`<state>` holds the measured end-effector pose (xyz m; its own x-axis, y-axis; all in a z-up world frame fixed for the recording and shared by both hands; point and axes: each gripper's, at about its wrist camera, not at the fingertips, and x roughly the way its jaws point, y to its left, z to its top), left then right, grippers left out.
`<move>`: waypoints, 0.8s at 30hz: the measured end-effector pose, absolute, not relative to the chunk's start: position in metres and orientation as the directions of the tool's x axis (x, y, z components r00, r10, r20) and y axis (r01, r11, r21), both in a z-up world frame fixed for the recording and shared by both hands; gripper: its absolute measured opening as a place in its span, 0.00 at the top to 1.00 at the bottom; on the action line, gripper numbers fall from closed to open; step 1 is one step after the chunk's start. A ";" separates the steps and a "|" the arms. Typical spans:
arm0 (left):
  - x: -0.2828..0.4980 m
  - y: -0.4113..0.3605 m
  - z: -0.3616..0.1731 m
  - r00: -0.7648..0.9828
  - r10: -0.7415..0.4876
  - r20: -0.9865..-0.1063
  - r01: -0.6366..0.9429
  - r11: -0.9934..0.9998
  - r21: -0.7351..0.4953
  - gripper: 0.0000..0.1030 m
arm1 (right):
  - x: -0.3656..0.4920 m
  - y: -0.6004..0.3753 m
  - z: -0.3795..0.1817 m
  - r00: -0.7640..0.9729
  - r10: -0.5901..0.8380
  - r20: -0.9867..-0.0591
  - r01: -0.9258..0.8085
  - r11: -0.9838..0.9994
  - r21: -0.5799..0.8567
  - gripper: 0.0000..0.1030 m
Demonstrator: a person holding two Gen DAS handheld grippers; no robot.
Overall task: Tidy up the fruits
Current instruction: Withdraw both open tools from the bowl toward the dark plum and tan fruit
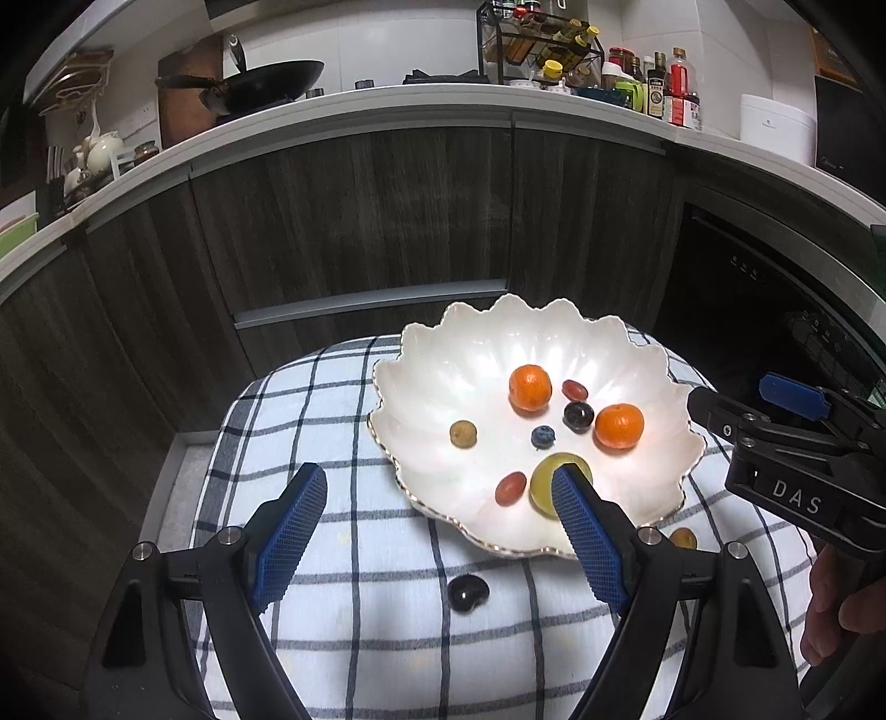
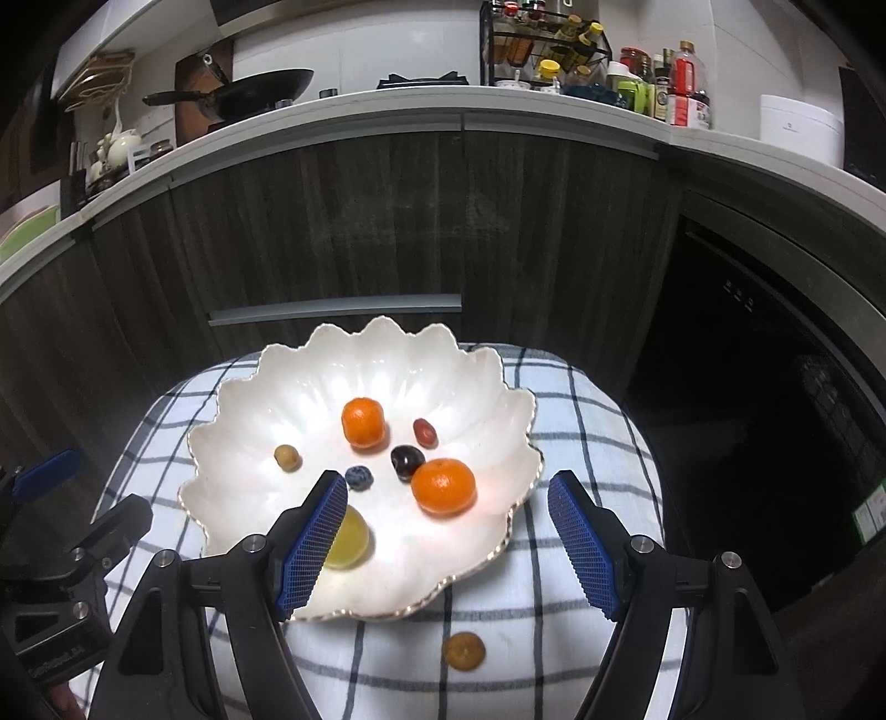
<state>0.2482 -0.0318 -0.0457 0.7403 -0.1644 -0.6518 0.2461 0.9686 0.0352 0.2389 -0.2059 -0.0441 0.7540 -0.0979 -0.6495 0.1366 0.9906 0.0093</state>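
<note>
A white scalloped bowl [image 1: 443, 354] [image 2: 266, 387] rests on a checked cloth [image 1: 343, 637] [image 2: 581, 410]. It holds two mandarins [image 1: 530, 387] [image 1: 619, 425] [image 2: 362, 422] [image 2: 443, 486], a dark cherry [image 1: 578, 415] [image 2: 407, 461], a blueberry [image 1: 543, 436] [image 2: 359, 477], two red grapes [image 1: 575, 390] [image 1: 510, 487], a brown longan [image 1: 463, 433] [image 2: 287, 458] and a green grape [image 1: 545, 484] [image 2: 350, 540]. On the cloth lie a dark cherry [image 1: 468, 594] and a brown longan [image 2: 464, 651] [image 1: 682, 538]. My left gripper [image 1: 440, 518] is open and empty. My right gripper [image 2: 446, 523] [image 1: 786, 410] is open and empty too.
Behind the cloth stand dark wooden cabinet fronts [image 1: 354, 221] under a white counter [image 1: 387, 105] with a wok [image 1: 266, 83], a spice rack [image 1: 537, 44] and bottles [image 1: 675, 94]. A dark oven [image 2: 775, 387] is at the right. A hand [image 1: 836, 603] holds the right gripper.
</note>
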 end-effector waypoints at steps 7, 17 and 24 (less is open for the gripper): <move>0.235 -0.028 -0.053 0.738 -0.164 -0.655 0.244 0.969 0.033 0.19 | 0.223 -0.206 -0.050 0.750 -0.117 -0.651 0.155 0.988 0.000 0.26; 0.217 -0.022 -0.063 0.748 -0.149 -0.647 0.232 0.972 0.044 0.19 | 0.204 -0.204 -0.057 0.756 -0.148 -0.638 0.185 0.983 -0.009 0.26; 0.206 -0.018 -0.076 0.760 -0.133 -0.636 0.209 0.977 0.046 0.19 | 0.188 -0.201 -0.068 0.761 -0.176 -0.624 0.203 0.979 -0.029 0.26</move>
